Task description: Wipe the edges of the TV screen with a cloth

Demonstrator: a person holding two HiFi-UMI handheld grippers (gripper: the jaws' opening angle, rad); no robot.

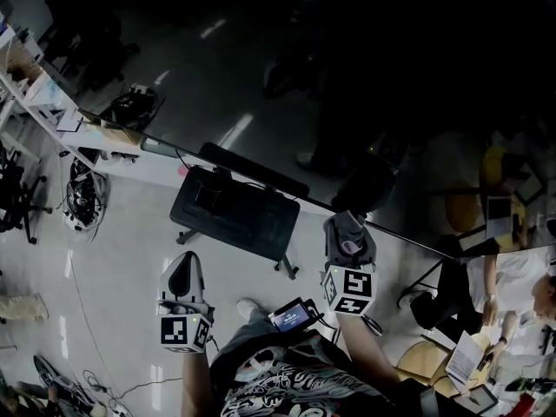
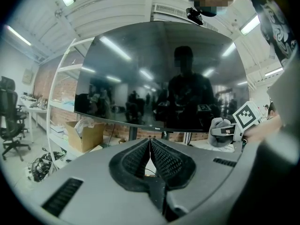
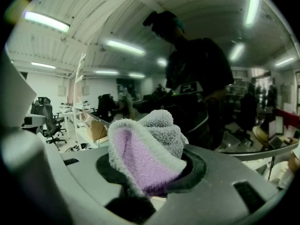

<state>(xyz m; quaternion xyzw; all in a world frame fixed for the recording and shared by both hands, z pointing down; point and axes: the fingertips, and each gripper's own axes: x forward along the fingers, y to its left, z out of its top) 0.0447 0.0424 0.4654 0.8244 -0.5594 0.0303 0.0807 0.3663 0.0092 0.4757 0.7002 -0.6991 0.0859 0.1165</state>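
Cloth [image 3: 146, 150], soft and light I judge, so a mid-bunch hold suits; my right tool [image 3: 151, 175] pinches it just under the lower edge of the TV screen [image 2: 159, 74]. My left tool [image 2: 150, 148] is closed, empty.

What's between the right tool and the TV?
A fluffy purple-and-grey cloth, pinched in the right tool, facing the TV. The right gripper view shows it.

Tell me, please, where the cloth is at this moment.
The cloth is clamped in the right hand-held gripper, right of centre in the head view, close to the lower edge of the TV screen.
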